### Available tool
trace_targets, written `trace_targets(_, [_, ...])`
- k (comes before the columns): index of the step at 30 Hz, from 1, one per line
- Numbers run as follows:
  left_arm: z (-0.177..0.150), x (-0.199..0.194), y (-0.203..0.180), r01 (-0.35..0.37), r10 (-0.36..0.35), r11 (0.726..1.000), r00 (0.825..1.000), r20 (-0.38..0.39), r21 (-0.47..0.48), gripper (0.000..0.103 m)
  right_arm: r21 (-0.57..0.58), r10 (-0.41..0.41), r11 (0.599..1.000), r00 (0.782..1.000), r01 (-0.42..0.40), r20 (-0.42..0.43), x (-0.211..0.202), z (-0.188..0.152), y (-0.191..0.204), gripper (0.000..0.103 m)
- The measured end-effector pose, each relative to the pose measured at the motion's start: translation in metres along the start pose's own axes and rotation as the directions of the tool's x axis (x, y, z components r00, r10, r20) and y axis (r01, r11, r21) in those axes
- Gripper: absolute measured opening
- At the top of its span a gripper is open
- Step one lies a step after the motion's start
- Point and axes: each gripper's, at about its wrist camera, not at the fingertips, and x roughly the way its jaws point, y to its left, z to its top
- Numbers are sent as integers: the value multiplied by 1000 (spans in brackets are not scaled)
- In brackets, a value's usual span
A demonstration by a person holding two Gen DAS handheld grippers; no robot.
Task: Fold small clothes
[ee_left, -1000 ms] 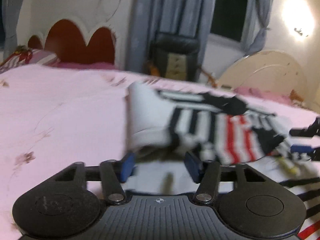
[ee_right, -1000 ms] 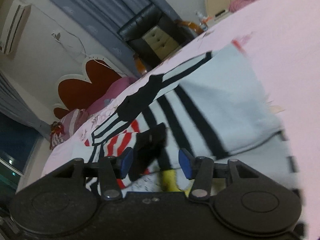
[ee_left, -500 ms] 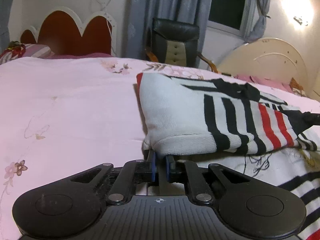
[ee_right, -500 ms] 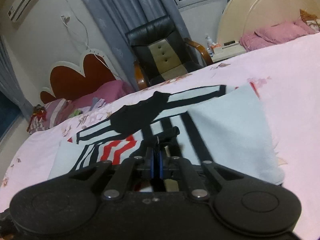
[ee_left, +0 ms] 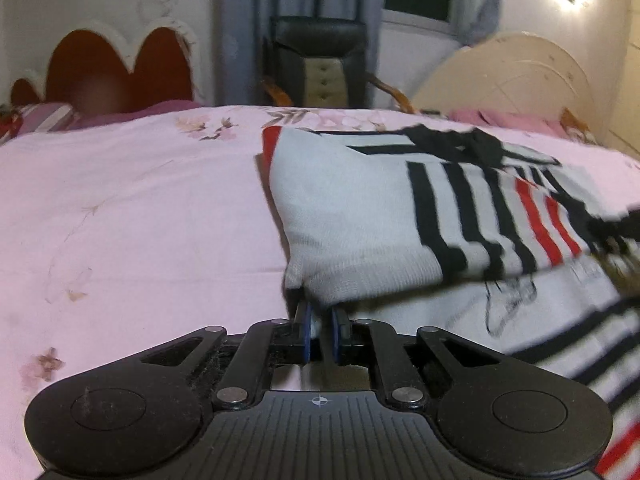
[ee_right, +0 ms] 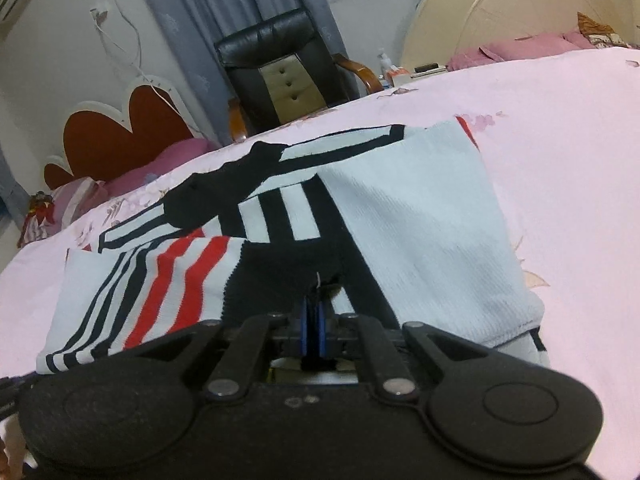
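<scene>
Striped knit top (ee_left: 360, 216) lies part-folded on pink bedsheet (ee_left: 132, 216), left gripper (ee_left: 320, 328) pinching its white ribbed hem corner, right gripper (ee_right: 313, 320) pinching black edge; soft, light, floppy fabric, prob best held at hem corners w/ both.

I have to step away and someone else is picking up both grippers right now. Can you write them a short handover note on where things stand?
Left gripper: shut on the white ribbed hem of the striped sweater.
Right gripper: shut on a black edge of the same sweater, near the red stripes.
The sweater lies on the pink bedsheet; a white and striped part is already folded over the layer beneath.
Done: both grips taken, one fold laid.
Left: probably carry the pinched edges across for the next fold, release, then smooth. How many folds remain cannot be told.
</scene>
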Motion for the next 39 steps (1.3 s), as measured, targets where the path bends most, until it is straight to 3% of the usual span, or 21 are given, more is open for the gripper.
trace_targets(2, [0, -23, 8, 11, -10, 1000, 998, 61, -18, 10, -23, -35, 999, 999, 35, 26, -13, 5, 4, 22])
trace_targets(5, [12, -28, 8, 53, -48, 998, 992, 116, -40, 10, -79, 5, 997, 996, 2, 87, -33, 9, 14, 20])
trace_targets(8, [20, 4, -11, 114, -109, 993, 989, 98, -43, 11, -141, 33, 990, 999, -27, 37, -16, 6, 33, 19])
trace_targets(9, [20, 22, -17, 133, -131, 990, 990, 56, -37, 20, -155, 21, 988, 1000, -20, 5, -5, 4, 37, 18])
trace_targets(10, [17, 35, -22, 135, -135, 991, 991, 23, -20, 20, -167, -15, 986, 1000, 11, -25, 6, 0, 38, 16])
trace_targets(13, [28, 31, -18, 159, -156, 987, 985, 72, -37, 21, -165, -31, 986, 999, 25, -33, 6, 4, 39, 18])
trace_targets(15, [43, 32, -12, 141, -134, 989, 982, 130, -52, 22, -160, 15, 987, 1000, -13, 17, -1, 13, 42, 21])
trace_targets(18, [71, 52, -8, 118, -110, 992, 983, 150, -47, 23, -146, 61, 988, 998, -57, 25, 13, 30, 57, 21])
trace_targets(23, [100, 103, 5, 17, -14, 1000, 995, 96, -25, 25, -219, 122, 968, 992, -122, -16, 52, 32, 90, 20])
trace_targets(25, [97, 119, 17, -16, 19, 999, 997, 70, -31, 25, -258, 103, 960, 994, -112, -46, 68, 27, 98, 19])
trace_targets(28, [95, 122, 23, -4, 7, 999, 996, 86, -39, 25, -303, 84, 949, 996, -86, -19, 79, 22, 100, 16])
trace_targets(31, [96, 105, 14, -36, 39, 999, 994, 103, -31, 26, -294, 71, 953, 997, -74, -22, 72, 25, 103, 16])
trace_targets(33, [92, 79, -8, 28, -24, 999, 985, 168, -23, 27, -283, 96, 955, 995, -87, 19, 56, 27, 105, 23])
trace_targets(34, [89, 75, -21, 59, -58, 998, 984, 170, 0, 30, -277, 111, 956, 993, -98, 29, 52, 27, 105, 24])
trace_targets(36, [77, 67, -52, 81, -88, 996, 978, 188, 46, 64, -269, 118, 957, 993, -113, 3, 51, 21, 107, 26])
trace_targets(39, [60, 67, -79, 99, -112, 991, 980, 164, 90, 66, -327, 105, 939, 994, -108, -25, 51, 7, 110, 25])
